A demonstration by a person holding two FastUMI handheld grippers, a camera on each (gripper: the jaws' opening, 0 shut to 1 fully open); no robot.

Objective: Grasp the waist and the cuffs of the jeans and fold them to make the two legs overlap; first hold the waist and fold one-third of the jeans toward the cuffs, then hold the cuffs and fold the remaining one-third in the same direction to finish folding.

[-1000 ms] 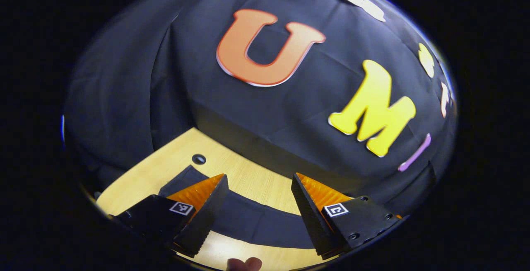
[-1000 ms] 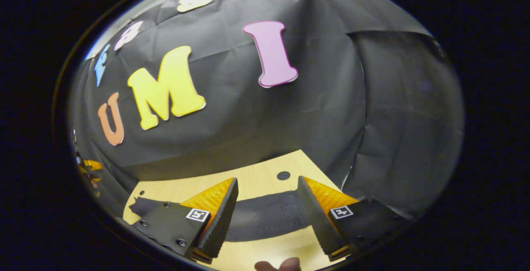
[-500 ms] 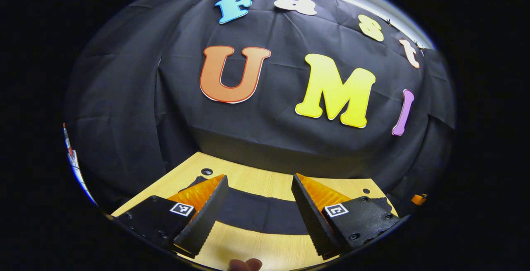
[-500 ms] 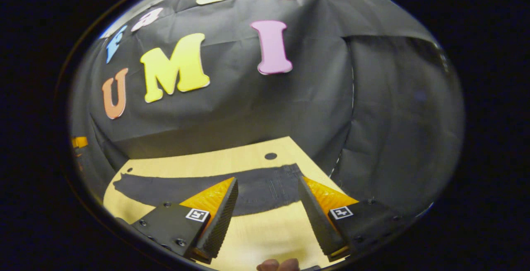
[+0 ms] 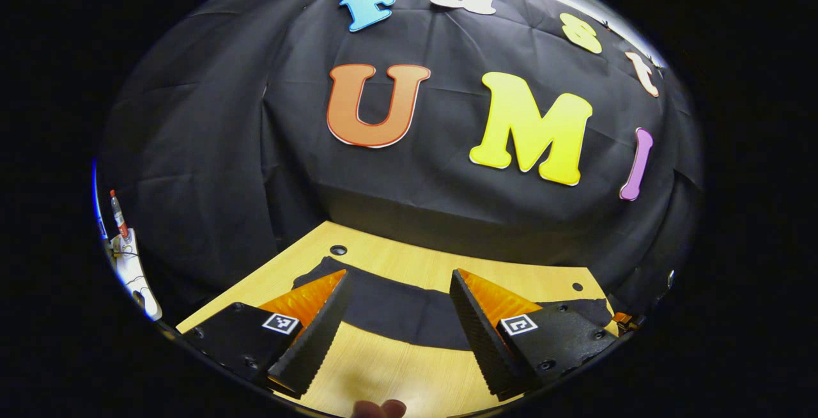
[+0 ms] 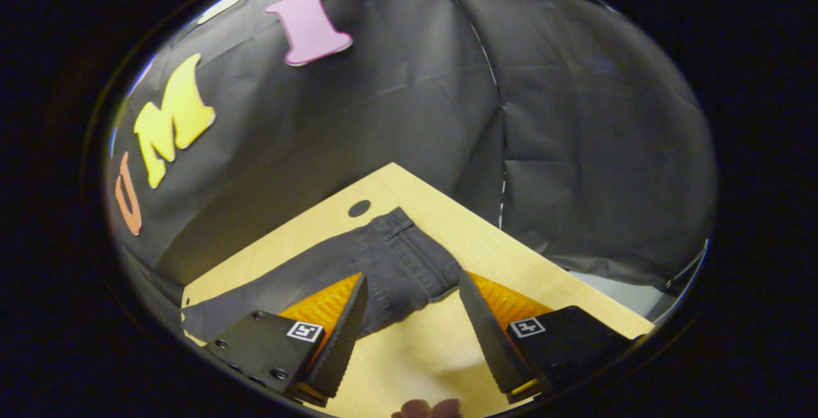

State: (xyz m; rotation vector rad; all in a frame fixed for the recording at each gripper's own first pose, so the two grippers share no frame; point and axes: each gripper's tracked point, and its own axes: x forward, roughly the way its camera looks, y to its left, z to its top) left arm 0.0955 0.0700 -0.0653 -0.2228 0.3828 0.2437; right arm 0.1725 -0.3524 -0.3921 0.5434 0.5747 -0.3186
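Observation:
Dark jeans (image 5: 396, 309) lie flat in a long strip across the wooden table (image 5: 396, 373). In the left gripper view my left gripper (image 5: 399, 335) is open above the table, with the strip of jeans lying beyond and between its fingers. In the right gripper view the waist end of the jeans (image 6: 402, 264), with its stitched waistband, lies just ahead of my right gripper (image 6: 412, 335). That gripper is open and holds nothing. The legs of the jeans (image 6: 255, 296) stretch away to the left behind its left finger (image 6: 332, 322).
The table has small round holes (image 6: 359, 208) (image 5: 338, 250) near its far edge. Black booth cloth (image 5: 211, 169) hangs close behind and beside the table. The table's right edge (image 6: 549, 264) runs close past the waist. A fingertip (image 5: 380, 408) shows at the bottom of each view.
The right gripper has swung right and tilted down toward the waist end, which is now closer and larger. The left gripper has shifted only slightly over the jeans. Both stay open.

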